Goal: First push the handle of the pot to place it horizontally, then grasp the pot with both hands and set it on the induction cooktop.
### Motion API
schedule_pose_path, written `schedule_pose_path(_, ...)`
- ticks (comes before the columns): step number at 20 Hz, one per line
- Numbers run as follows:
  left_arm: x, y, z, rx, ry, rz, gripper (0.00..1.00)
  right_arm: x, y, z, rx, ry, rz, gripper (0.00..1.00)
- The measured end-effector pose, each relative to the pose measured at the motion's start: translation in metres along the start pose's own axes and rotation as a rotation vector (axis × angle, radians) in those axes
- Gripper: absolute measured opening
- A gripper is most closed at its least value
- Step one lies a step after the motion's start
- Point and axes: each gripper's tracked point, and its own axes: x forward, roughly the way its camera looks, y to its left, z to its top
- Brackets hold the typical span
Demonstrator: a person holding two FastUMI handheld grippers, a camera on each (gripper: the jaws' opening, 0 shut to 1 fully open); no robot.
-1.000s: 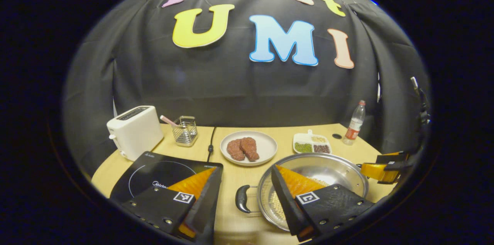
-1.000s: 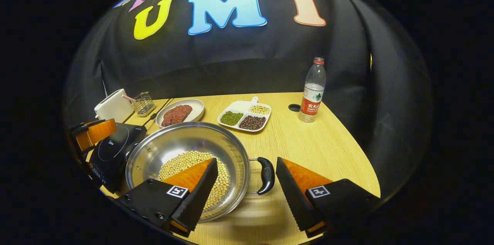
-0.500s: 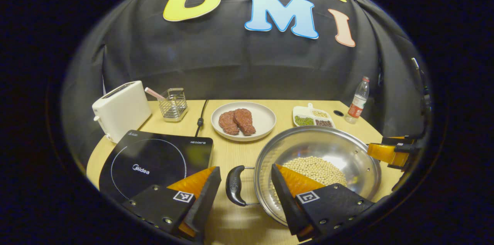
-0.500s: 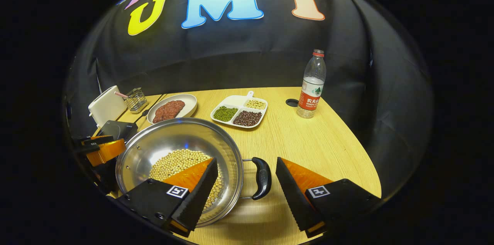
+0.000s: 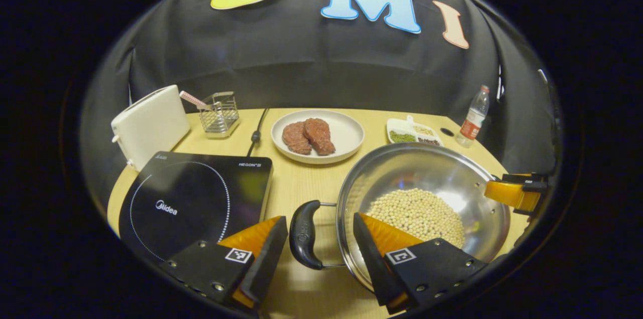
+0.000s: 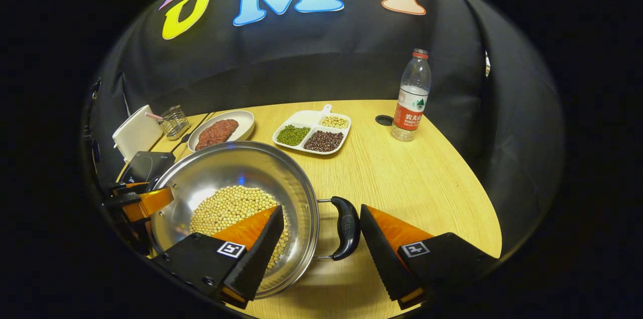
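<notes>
A steel pot (image 5: 417,168) holding pale soybeans (image 5: 417,213) stands on the wooden table, right of the black induction cooktop (image 5: 191,198). Its handles point left and right. In the left gripper view the pot's left black handle (image 5: 304,233) lies between the fingers of my open left gripper (image 5: 319,228), with gaps on both sides. In the right gripper view the right black handle (image 6: 346,228) lies between the fingers of my open right gripper (image 6: 321,218), nearer the right finger. Each gripper also appears far off at the pot's opposite rim: the right gripper (image 5: 512,191) and the left gripper (image 6: 143,201).
Behind the cooktop stand a white toaster (image 5: 148,125) and a wire basket (image 5: 218,113) with a straw. A plate (image 5: 351,133) with meat, a divided dish (image 6: 311,130) of beans and a water bottle (image 6: 412,98) sit farther back. Bare table (image 6: 417,183) lies right of the pot.
Both grippers have come down and forward at the pot's two sides. Each handle now lies between a gripper's fingers. The pot has stayed in place.
</notes>
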Motion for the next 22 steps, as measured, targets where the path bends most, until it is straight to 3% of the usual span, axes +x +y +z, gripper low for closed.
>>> schedule_pose_path(4,0.005,0.005,-0.007,-0.018,0.016,0.014,0.81,0.006,-0.004,-0.007,-0.016,0.023,-0.016,0.95)
schedule_pose_path(7,0.005,0.005,-0.004,-0.013,0.014,0.017,0.77,0.01,-0.01,-0.01,-0.025,0.037,-0.043,0.9)
schedule_pose_path(8,0.007,0.005,-0.004,-0.008,0.014,0.02,0.81,0.01,-0.012,-0.01,-0.025,0.041,-0.048,0.75)
schedule_pose_path(9,0.006,0.005,-0.002,-0.003,0.013,0.02,0.77,0.01,-0.011,-0.01,-0.019,0.04,-0.045,0.7)
schedule_pose_path(12,0.008,0.001,-0.003,-0.005,0.014,0.005,0.81,0.009,-0.011,-0.01,-0.027,0.04,-0.035,0.67)
schedule_pose_path(13,0.009,-0.001,-0.003,-0.011,0.017,0.003,0.74,0.01,-0.01,-0.01,-0.03,0.038,-0.029,0.67)
schedule_pose_path(14,0.009,-0.001,-0.006,-0.01,0.024,0.006,0.67,0.009,-0.009,-0.011,-0.032,0.041,-0.021,0.61)
schedule_pose_path(18,0.01,-0.001,-0.008,-0.015,0.039,0.006,0.6,0.01,-0.008,-0.012,-0.006,0.071,-0.002,0.52)
schedule_pose_path(19,0.011,-0.001,-0.008,-0.019,0.04,0.009,0.62,0.009,-0.007,-0.011,-0.008,0.071,0.002,0.55)
schedule_pose_path(20,0.009,-0.001,-0.007,-0.017,0.04,0.01,0.61,0.01,-0.007,-0.01,-0.018,0.063,0.004,0.48)
schedule_pose_path(22,0.008,-0.001,-0.002,-0.019,0.018,0.019,0.59,0.01,-0.006,-0.008,-0.028,0.043,-0.009,0.45)
